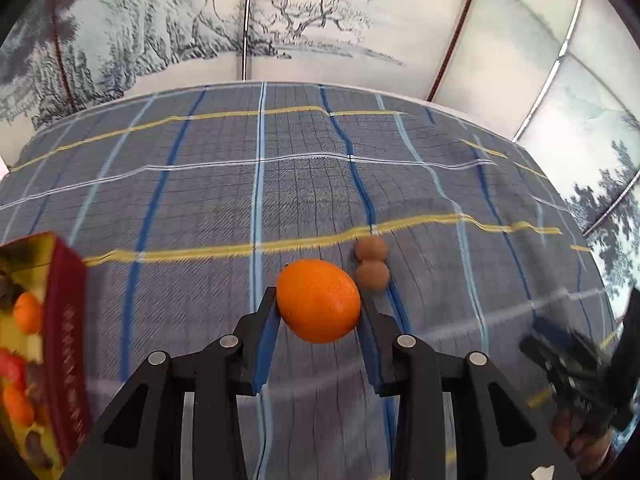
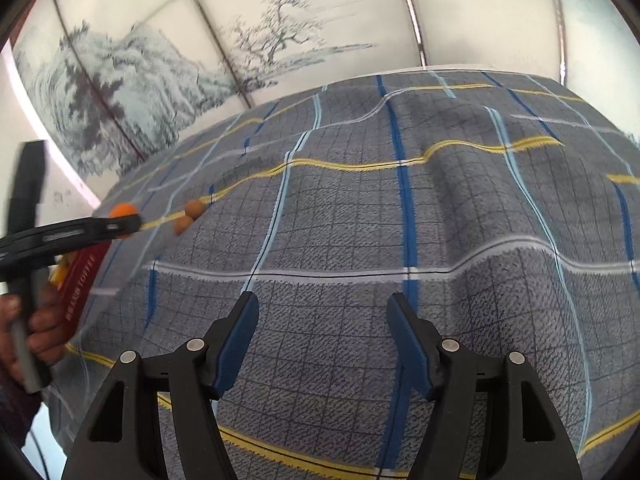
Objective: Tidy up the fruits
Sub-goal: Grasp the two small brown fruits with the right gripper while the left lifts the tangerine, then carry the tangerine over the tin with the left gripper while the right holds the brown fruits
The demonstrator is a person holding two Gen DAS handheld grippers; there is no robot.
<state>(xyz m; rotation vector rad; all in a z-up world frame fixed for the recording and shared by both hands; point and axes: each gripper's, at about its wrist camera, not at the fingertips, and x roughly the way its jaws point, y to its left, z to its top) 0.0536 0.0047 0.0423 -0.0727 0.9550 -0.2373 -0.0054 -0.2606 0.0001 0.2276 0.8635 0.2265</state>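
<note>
An orange point(image 1: 316, 308) sits between the blue pads of my left gripper point(image 1: 319, 299), which is shut on it. Two small round brown fruits point(image 1: 372, 262) lie touching each other on the plaid cloth just behind the orange, to its right. A red box point(image 1: 66, 320) with a yellow inside holds several small oranges and dark fruits at the left edge. In the right wrist view my right gripper point(image 2: 322, 314) stands open over bare cloth with nothing between its fingers. That view also shows the left gripper point(image 2: 124, 226) with the orange point(image 2: 123, 210) far to the left.
A grey plaid cloth point(image 1: 240, 184) with blue, white and yellow stripes covers the table and lies in folds point(image 2: 460, 152). Painted screen panels point(image 1: 312, 20) stand behind the far edge. A person's hand point(image 2: 38, 320) grips the left tool's handle beside the red box point(image 2: 82, 280).
</note>
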